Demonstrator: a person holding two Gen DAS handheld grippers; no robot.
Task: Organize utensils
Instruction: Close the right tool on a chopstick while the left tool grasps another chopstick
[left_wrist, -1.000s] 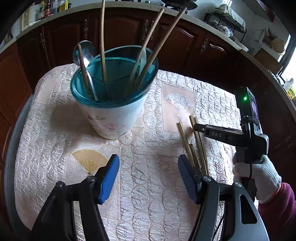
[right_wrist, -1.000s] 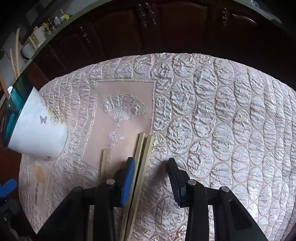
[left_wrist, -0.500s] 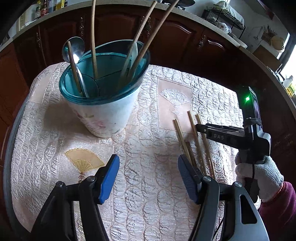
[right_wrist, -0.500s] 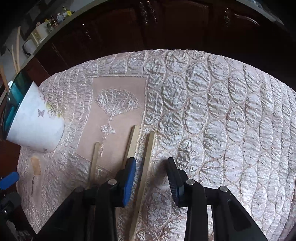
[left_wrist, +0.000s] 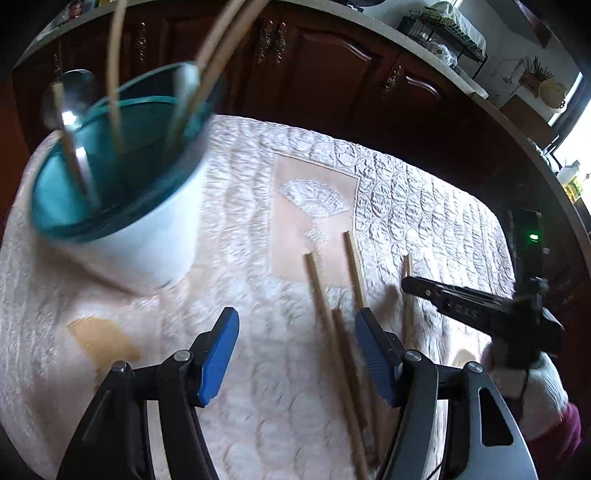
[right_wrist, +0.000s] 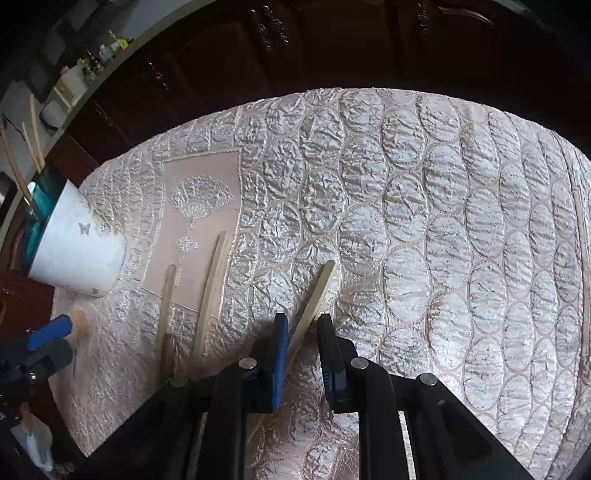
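Chopsticks lie loose on the quilted table cover (right_wrist: 406, 206), low and centre in both views, and we note several of them fanned apart rather than bundled. In the right wrist view one chopstick (right_wrist: 314, 295) runs diagonally from mid-frame down between the fingers of the right gripper (right_wrist: 301, 350). Those fingers are closing on it; we see a sliver of gap on the right side, so we judge the grip not yet firm. We read the angled approach as chosen to straddle this stick alone, since it lies well apart from its neighbours. Two further chopsticks (right_wrist: 212, 284) rest to its left, near the embroidered fan panel.

The left gripper (left_wrist: 295, 350) hangs low in its own view with fingers (left_wrist: 216, 350) spread wide and nothing between them; one wooden stick (left_wrist: 332, 350) passes just inside the right-hand finger without being pressed. We judge it is waiting its turn.

The white holder with a teal rim (left_wrist: 122, 206) stands at upper left of the left wrist view, already carrying chopsticks and a metal spoon (left_wrist: 70, 99) upright. We take it as the destination. It sits clear of the loose sticks, leaving room for each pickup.

A gloved hand (left_wrist: 524, 384) bears the right gripper at the frame's right edge.
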